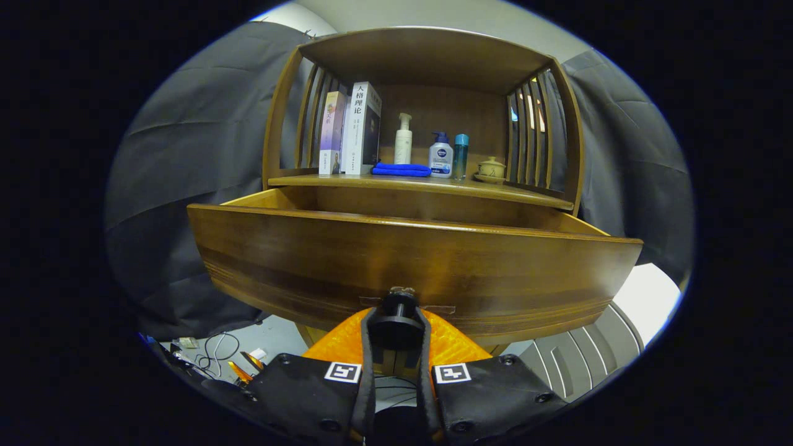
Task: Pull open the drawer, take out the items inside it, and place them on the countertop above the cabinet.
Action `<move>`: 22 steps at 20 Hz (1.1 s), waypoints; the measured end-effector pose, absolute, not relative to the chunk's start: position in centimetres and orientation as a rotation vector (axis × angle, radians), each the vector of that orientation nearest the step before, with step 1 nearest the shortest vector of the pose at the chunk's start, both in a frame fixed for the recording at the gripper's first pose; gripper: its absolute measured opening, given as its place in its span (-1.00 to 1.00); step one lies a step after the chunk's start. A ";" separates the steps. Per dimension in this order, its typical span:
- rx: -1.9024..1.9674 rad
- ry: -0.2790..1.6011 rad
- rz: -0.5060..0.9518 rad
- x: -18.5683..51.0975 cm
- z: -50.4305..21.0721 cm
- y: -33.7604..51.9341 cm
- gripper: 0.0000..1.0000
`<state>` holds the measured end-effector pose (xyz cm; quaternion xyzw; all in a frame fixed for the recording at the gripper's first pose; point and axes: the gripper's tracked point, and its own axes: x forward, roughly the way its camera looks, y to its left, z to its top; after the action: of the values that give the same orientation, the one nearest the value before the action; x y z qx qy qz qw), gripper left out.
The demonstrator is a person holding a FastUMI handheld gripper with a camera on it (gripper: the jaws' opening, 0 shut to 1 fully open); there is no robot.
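The wooden drawer (pixel 409 260) stands pulled out of the cabinet, its wide front panel facing me. My gripper (pixel 398 313) is shut on the drawer's dark round knob (pixel 399 303), low at the middle of the front panel, with a finger pressing each side. The drawer's inside is hidden behind its front panel, so I cannot see any items in it. Above the drawer lies the cabinet's countertop (pixel 421 184).
On the countertop stand two books (pixel 353 130), a white pump bottle (pixel 403 139), a folded blue cloth (pixel 401 169), a blue-capped pump bottle (pixel 440 155), a teal bottle (pixel 460 156) and a lidded cup on a saucer (pixel 491 169). Slatted side walls and a top board enclose it. Cables lie on the floor (pixel 214 353).
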<state>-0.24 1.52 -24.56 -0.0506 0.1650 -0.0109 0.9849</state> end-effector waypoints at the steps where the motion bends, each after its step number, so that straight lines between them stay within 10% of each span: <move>1: -0.104 0.331 -0.020 -0.6 -24.6 1.5 -0.42; 17: -0.126 0.326 0.041 -3.6 -25.0 2.7 -0.42; 22: -0.133 0.334 0.064 -4.4 -24.8 2.8 0.01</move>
<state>-4.45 2.82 -24.79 -0.0661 0.1661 0.0320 0.9834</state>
